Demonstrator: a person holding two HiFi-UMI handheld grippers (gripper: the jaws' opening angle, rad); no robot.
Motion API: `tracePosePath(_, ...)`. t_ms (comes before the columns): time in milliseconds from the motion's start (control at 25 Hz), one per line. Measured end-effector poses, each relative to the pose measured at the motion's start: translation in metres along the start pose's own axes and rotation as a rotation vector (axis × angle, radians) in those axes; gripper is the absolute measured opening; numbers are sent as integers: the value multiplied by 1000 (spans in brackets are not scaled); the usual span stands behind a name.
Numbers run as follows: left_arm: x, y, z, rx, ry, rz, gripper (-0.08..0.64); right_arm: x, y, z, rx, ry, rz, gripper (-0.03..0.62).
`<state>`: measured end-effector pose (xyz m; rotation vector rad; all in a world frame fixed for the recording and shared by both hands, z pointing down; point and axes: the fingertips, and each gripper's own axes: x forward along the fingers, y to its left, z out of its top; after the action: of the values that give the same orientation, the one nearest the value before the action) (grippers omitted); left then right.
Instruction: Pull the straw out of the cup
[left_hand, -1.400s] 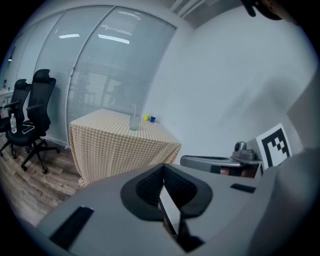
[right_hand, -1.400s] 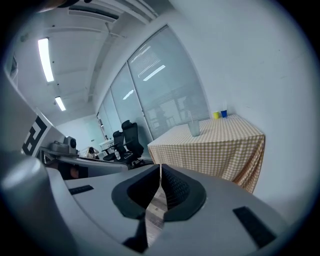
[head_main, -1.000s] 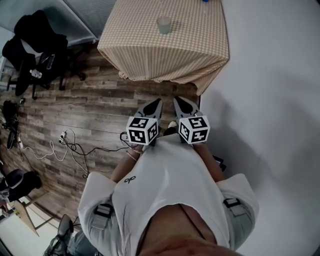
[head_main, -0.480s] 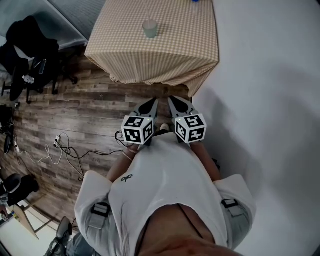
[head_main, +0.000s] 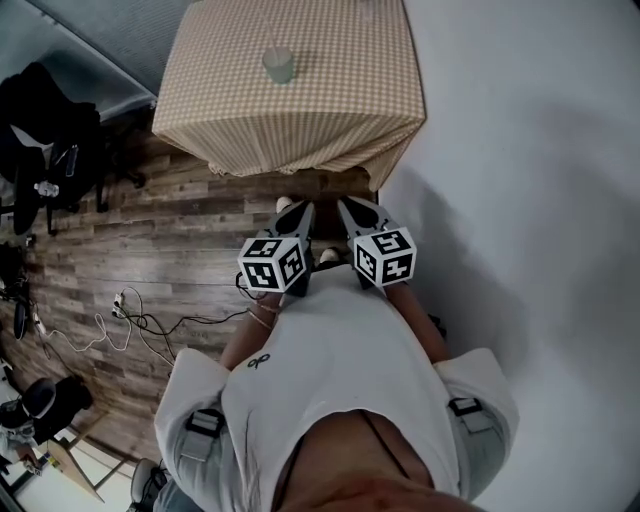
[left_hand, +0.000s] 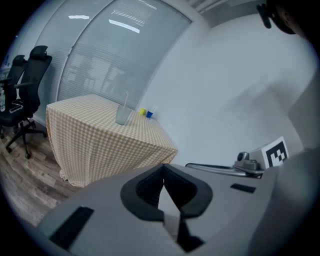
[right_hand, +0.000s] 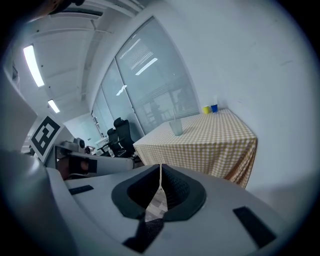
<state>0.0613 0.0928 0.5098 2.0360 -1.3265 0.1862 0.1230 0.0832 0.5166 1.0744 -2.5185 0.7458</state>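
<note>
You held both grippers side by side in the middle of the head view, just ahead of your chest. The left gripper (head_main: 303, 210) and the right gripper (head_main: 347, 207) each had its jaws pressed together with nothing between them. The cup (head_main: 278, 65) stood upright on the table (head_main: 345, 60) at the top of that frame, well apart from both grippers. The straw (left_hand: 125, 98) rose from it with a slight lean, seen left of centre in the left gripper view.

Between your grippers and the cup lay a strip of wooden floor (head_main: 190, 225) and the near side of the checked cloth (head_main: 290, 150), which hung over the table's edge. A white wall (head_main: 530, 160) filled the right side of the head view, close beside the table. Black office chairs (head_main: 50, 120) stood at the upper left, and cables (head_main: 135, 322) trailed over the floor at the left. A glazed wall (left_hand: 115, 55) with blinds ran behind the table.

A small yellow thing (left_hand: 142, 112) and a blue thing (left_hand: 149, 114) sat near the table's far edge, behind the cup; you could not tell what they were. In the head view the straw was too thin to make out. The top of that frame cut off the table's far edge, the cloth hid the legs, and your shirt (head_main: 340, 370) covered most of both hands.
</note>
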Motion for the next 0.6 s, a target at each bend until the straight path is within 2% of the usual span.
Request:
tracePosePath(200, 21, 24, 20, -13, 4, 10, 8, 24, -11, 15, -3, 4, -25, 34)
tracePosePath(400, 41, 45, 43, 3, 16, -11, 8, 57, -23, 26, 7, 40, -52, 34)
tracePosePath(600, 64, 64, 66, 0, 41, -49, 8, 99, -25, 47, -5, 67, -44, 34)
